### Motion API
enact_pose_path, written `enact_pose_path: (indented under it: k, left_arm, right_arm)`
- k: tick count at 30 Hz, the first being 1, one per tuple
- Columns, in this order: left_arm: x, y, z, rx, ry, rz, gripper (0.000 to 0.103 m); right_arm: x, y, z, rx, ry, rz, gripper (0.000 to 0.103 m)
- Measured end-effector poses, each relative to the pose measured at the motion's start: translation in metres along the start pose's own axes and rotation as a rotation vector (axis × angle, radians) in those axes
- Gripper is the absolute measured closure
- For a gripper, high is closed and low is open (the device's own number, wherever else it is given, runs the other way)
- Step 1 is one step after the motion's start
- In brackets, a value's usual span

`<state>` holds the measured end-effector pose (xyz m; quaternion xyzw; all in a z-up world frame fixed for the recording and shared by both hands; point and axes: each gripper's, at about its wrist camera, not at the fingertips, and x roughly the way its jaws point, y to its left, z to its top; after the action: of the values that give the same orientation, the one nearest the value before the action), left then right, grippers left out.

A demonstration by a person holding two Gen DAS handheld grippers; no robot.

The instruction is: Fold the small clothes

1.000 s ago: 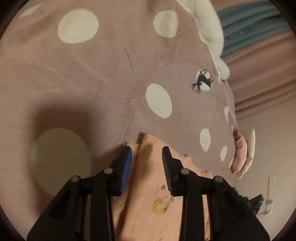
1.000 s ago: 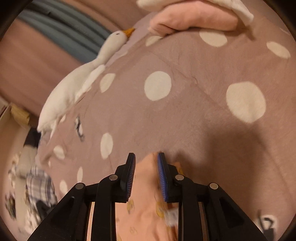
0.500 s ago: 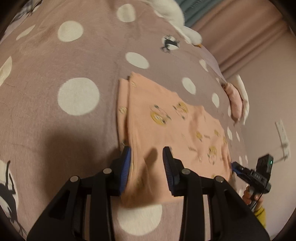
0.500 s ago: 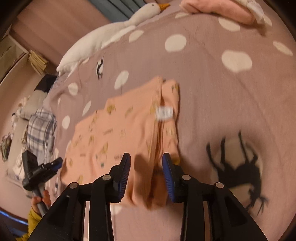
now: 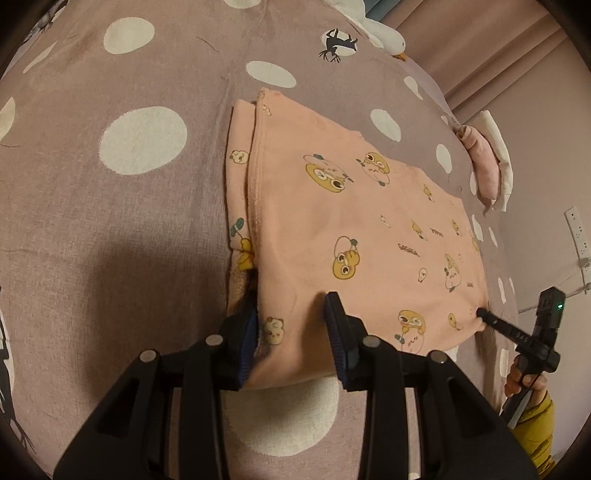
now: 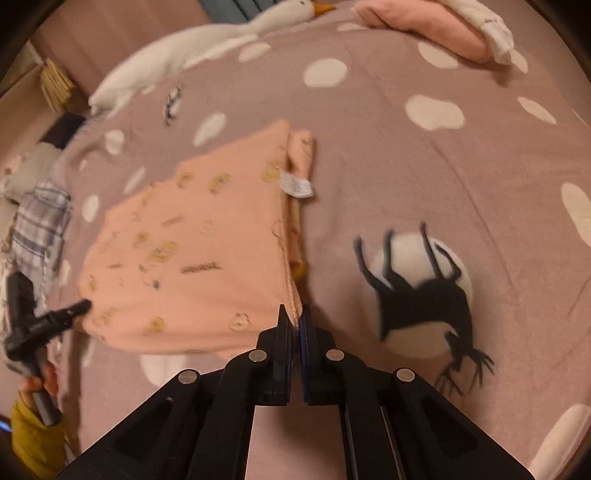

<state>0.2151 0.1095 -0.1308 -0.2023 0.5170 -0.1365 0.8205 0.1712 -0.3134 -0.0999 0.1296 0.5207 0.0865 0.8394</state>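
Observation:
A peach garment [image 5: 351, 221] with small cartoon prints lies folded flat on the dotted bedcover [image 5: 110, 221]. My left gripper [image 5: 291, 325] is open at its near left corner. One finger is on top of the cloth and the other sits at its edge. In the right wrist view the same garment [image 6: 192, 258] shows a white label [image 6: 297, 186] on its side fold. My right gripper [image 6: 294, 314] is shut on the hem at the near right corner. Each gripper shows in the other's view: the right gripper [image 5: 482, 313] and the left gripper [image 6: 86, 303], both at the garment's corners.
A white goose plush [image 6: 184, 51] lies along the far side of the bed. Folded pink and white clothes [image 6: 443, 26] sit at the far right. A plaid cloth [image 6: 37, 221] lies off to the left. A hand with a yellow sleeve [image 5: 535, 424] holds the right gripper.
The garment was carried between both grippers and now lies spread flat on the bed. The right jaws, apart half a second ago, have shut on the near hem. The left jaws stay apart.

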Motion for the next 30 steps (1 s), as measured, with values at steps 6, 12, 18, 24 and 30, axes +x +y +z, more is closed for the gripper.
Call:
enact_pose_path:
  k: [6, 12, 18, 24, 30]
  left_arm:
    - [-0.017, -0.004, 0.001, 0.023, -0.013, 0.016, 0.067]
    - [-0.014, -0.02, 0.012, 0.059, -0.051, 0.038, 0.059]
    - [0.003, -0.043, 0.025, 0.134, -0.073, 0.132, 0.059]
    - [0.01, -0.045, 0.032, 0.166, -0.092, 0.209, 0.059]
    - [0.011, -0.033, 0.024, 0.192, -0.074, 0.266, 0.058]
  right_arm:
    - [-0.024, -0.005, -0.002, 0.013, -0.084, -0.067, 0.087]
    - [-0.04, 0.025, 0.011, -0.064, -0.197, 0.022, 0.085]
    - [-0.007, 0.071, 0.027, -0.161, -0.183, 0.06, 0.085]
    - [0.021, 0.089, 0.03, -0.214, -0.139, 0.022, 0.085]
    - [0.024, 0.06, 0.02, -0.154, -0.12, 0.01, 0.085]
